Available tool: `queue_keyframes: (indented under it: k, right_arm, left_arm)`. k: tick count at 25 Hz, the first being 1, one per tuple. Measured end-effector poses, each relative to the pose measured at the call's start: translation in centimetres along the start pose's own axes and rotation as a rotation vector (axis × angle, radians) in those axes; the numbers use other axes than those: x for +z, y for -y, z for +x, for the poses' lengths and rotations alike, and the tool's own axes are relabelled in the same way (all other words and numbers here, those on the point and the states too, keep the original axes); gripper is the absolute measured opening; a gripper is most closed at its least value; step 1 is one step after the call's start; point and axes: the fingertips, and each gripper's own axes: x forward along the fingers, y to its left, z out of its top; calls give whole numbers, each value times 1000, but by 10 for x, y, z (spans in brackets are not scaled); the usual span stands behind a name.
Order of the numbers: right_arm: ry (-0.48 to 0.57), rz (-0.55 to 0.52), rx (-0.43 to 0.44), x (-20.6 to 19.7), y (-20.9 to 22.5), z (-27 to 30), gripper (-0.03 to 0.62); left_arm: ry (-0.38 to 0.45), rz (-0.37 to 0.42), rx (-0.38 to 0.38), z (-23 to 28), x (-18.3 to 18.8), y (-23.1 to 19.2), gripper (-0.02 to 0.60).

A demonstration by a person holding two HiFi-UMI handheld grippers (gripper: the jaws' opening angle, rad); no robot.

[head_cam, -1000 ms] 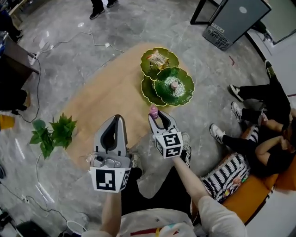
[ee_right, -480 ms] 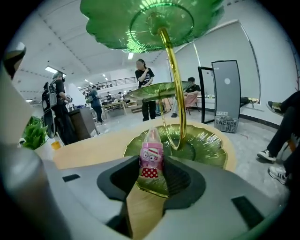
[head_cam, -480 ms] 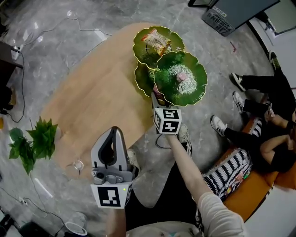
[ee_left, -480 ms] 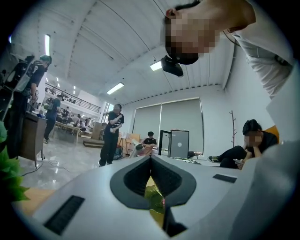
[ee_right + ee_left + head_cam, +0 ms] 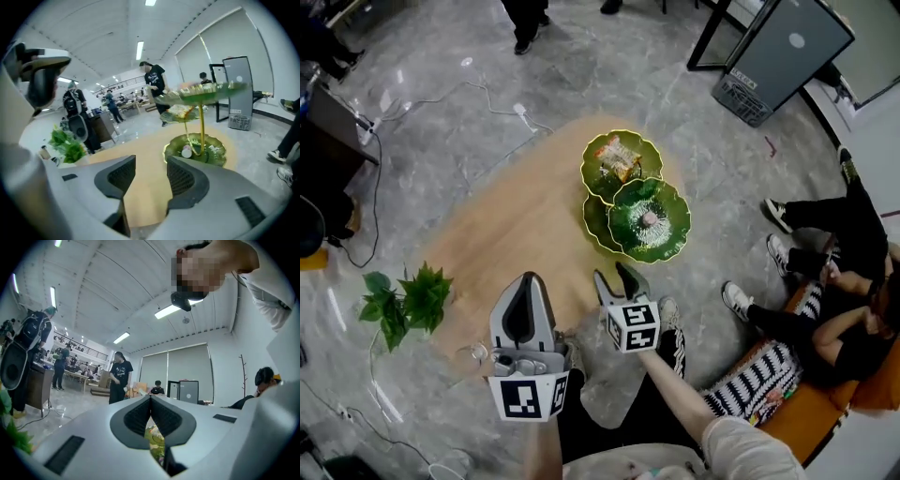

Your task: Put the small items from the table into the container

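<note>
Your right claw (image 5: 615, 277) is opening: jaws wide, nothing between them, over the near edge of the wooden surface (image 5: 516, 225) and short of the green tiered dish stand (image 5: 593, 218). A small pink bottle (image 5: 186, 151) lies in the stand's lowest dish, a snack packet (image 5: 619, 157) in a higher dish, and another small pink item (image 5: 650, 218) on the dish nearest you. Your left claw (image 5: 527, 281) is closed on nothing, just beside the right.
</note>
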Motion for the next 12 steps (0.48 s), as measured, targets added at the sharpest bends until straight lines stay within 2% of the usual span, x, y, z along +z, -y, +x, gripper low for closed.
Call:
queue_keyframes:
  k: [2,4,6,7,8,12]
  right_arm:
    - [-16,-10,81,15,-33,-52,215]
    - [-7,-1,100,44,-57,-108,198]
    - [32,1,90,84,-73,-151,63]
    - [68,-12,102,107,-79,-163,24]
    - [116,-33,127,135,-83,-170,15]
    - [336,-122,203,248,-87,-208,14]
  left_arm:
    - [9,4,7,-1,36,13,8]
    - [6,8,21,-6,71,26,8]
    - [14,13,41,-9,99,32,8]
    - [30,23,54,-7,111,34,8]
    - [53,36,68,-1,122,35,8]
    - [110,70,85,10,166,56,8]
